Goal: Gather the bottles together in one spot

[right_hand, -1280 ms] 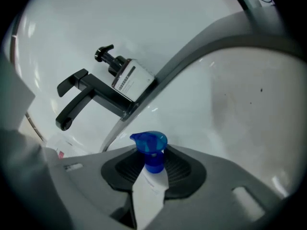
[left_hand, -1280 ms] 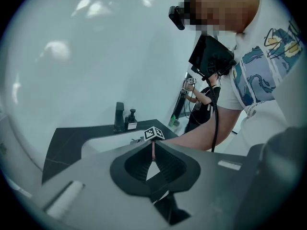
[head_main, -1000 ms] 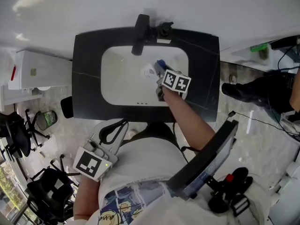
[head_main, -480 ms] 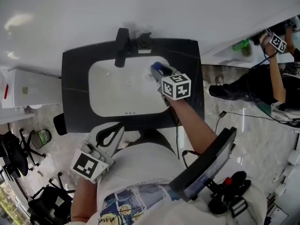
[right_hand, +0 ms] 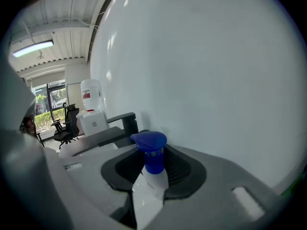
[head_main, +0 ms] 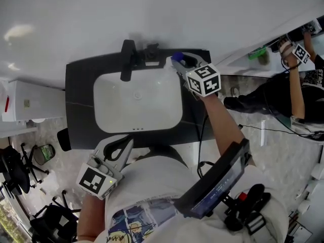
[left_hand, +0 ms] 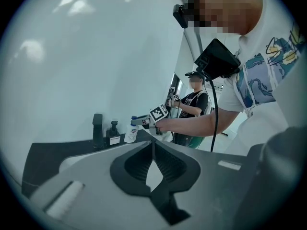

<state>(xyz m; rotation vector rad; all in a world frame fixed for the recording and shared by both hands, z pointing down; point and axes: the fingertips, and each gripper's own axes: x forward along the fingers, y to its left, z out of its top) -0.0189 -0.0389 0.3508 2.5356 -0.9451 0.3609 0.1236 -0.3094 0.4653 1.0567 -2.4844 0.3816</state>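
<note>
My right gripper [head_main: 181, 63] is shut on a white bottle with a blue cap [head_main: 176, 58] and holds it above the black counter's [head_main: 81, 110] back right corner, beside the sink [head_main: 116, 105]. In the right gripper view the bottle [right_hand: 152, 163] stands upright between the jaws of that gripper [right_hand: 151, 174]. From the left gripper view the same bottle [left_hand: 130, 132] hangs just right of a dark pump bottle [left_hand: 113, 134]. The pump bottle [head_main: 152, 51] stands behind the sink. My left gripper [head_main: 117, 147] sits low at the counter's front edge, shut and empty [left_hand: 152, 145].
A black faucet [head_main: 127, 58] rises at the back of the sink, left of the pump bottle. A white wall runs right behind the counter. Another person [head_main: 296, 87] with a gripper stands at the far right. A water dispenser [right_hand: 91, 110] and office chairs [head_main: 15, 156] stand to the left.
My right gripper has lifted the bottle out of the sink basin and carried it up to the back right of the counter, rolling it upright. The left gripper has barely shifted.
</note>
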